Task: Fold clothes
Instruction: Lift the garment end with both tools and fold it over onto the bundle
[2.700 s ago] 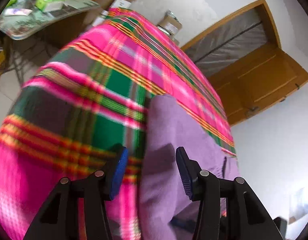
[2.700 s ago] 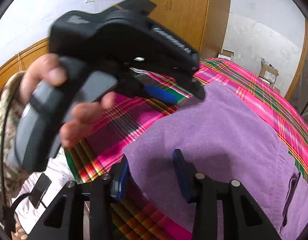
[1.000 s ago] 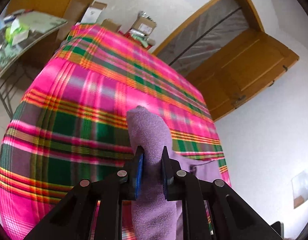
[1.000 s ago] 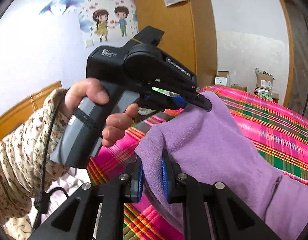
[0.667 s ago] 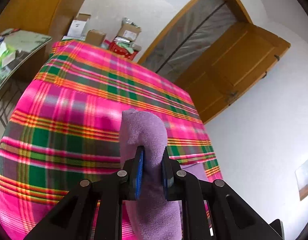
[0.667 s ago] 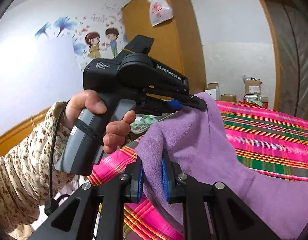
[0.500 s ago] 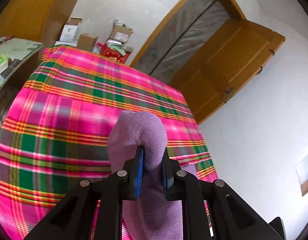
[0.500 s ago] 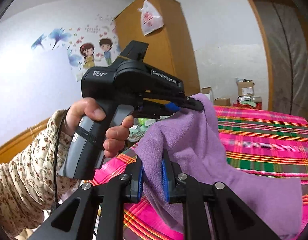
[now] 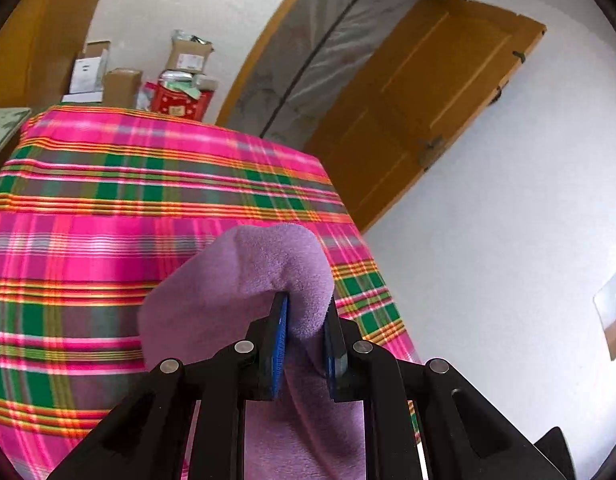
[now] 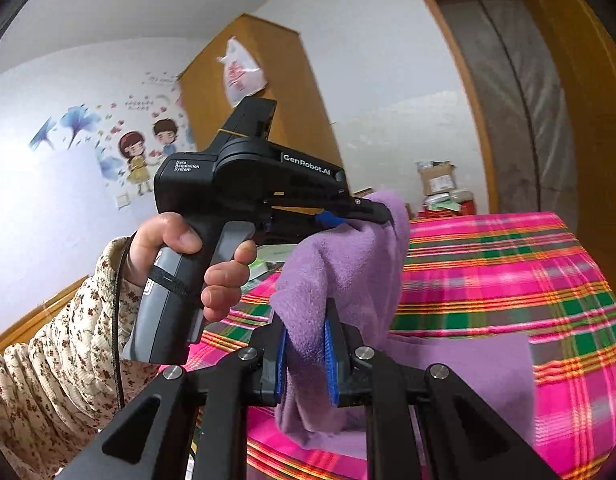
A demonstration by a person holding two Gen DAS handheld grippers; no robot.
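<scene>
**Both grippers lift one edge of the purple garment off the bed**

Nearest the right wrist camera, the right gripper (image 10: pixel 307 354) is clamped on a bunched fold of the garment (image 10: pixel 348 276), purple fleece squeezed between its blue pads. Just beyond and higher, the left gripper (image 10: pixel 358 216), held in the person's left hand (image 10: pixel 188 260), pinches another part of the same edge. In its own view the left gripper (image 9: pixel 304 336) is likewise closed on cloth, a rounded hump of the garment (image 9: pixel 264 268) rising over its fingertips.

A few seconds ago both grippers stood open over the garment, which lay flat on the bed. A second ago both had closed on it. Since then they have risen: the cameras now look across the room rather than down, and the held edge hangs in the air while the rest trails down to the plaid cover (image 10: pixel 508 280). A flat part of the garment rests on the cover to the right. In my judgement this is the lift before a fold, with the edge about to be carried over the lying part.

Farther off, cardboard boxes (image 9: pixel 120 80) and a red box (image 9: pixel 176 102) stand past the bed's far end; what they hold cannot be told. A plastic bag (image 10: pixel 242 74) hangs on the wardrobe (image 10: pixel 276 92), its contents hidden.
</scene>
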